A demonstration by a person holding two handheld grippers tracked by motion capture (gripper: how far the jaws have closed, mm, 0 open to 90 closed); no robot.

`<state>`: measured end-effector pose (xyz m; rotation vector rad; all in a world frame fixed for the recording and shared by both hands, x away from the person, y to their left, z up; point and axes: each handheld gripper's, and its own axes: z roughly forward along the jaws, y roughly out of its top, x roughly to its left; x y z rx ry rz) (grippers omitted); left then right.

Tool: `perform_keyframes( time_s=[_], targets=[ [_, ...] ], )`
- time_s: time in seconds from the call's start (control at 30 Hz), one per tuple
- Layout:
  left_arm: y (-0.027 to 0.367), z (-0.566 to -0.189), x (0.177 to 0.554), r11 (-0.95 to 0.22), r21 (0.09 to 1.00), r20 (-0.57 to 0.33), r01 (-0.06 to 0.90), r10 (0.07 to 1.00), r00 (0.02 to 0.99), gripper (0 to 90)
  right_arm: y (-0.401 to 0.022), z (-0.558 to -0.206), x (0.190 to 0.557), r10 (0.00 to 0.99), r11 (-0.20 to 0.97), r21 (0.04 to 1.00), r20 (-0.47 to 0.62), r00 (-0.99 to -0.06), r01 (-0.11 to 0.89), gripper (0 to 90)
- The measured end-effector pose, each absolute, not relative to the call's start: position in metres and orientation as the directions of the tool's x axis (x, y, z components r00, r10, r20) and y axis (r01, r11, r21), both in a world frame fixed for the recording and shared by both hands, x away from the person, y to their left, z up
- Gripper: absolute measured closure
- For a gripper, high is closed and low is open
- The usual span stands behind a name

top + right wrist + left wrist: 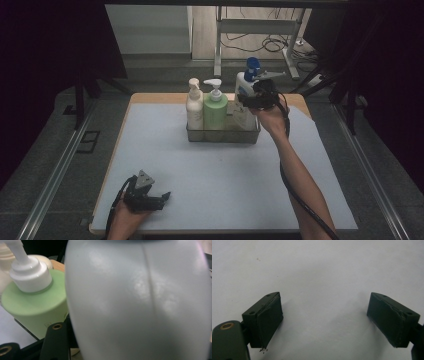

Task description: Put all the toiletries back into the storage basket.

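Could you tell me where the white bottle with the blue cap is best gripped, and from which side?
Grip the white bottle across its broad upper body, below the blue cap, coming from its right, open side; the green bottle crowds its left.

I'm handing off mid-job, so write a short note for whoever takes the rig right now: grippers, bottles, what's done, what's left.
Right gripper: clamped on the white bottle with the blue cap, held over the right end of the wire basket; whether its base sits in the basket I cannot tell.
Left gripper: open, holding nothing, resting on the white mat near the front left corner.
Done: cream pump bottle and green pump bottle stand upright side by side in the basket.
Left: probably seat the white bottle beside the green one, then release.
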<state>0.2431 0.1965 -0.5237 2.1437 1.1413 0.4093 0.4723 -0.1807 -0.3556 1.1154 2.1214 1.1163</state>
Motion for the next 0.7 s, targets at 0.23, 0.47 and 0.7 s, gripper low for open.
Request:
perform_keyframes(
  time_s=[0.23, 0.47, 0.7],
  targets=[
    [0.196, -0.524, 0.243, -0.396, 0.684, -0.034, 0.613, 0.821, 0.569, 12.9, -0.181, -0.367, 0.471, 0.831, 0.333, 0.825, -0.028, -0.556, 0.457, 40.6],
    [0.196, -0.524, 0.243, -0.396, 0.684, -0.033, 0.612, 0.822, 0.569, 12.9, -0.181, -0.373, 0.469, 0.828, 0.340, 0.814, -0.021, -0.561, 0.471, 40.6],
    [0.196, -0.524, 0.243, -0.396, 0.684, -0.034, 0.612, 0.821, 0.569, 12.9, -0.180, -0.385, 0.468, 0.824, 0.351, 0.793, -0.009, -0.567, 0.498, 40.6]
  ],
)
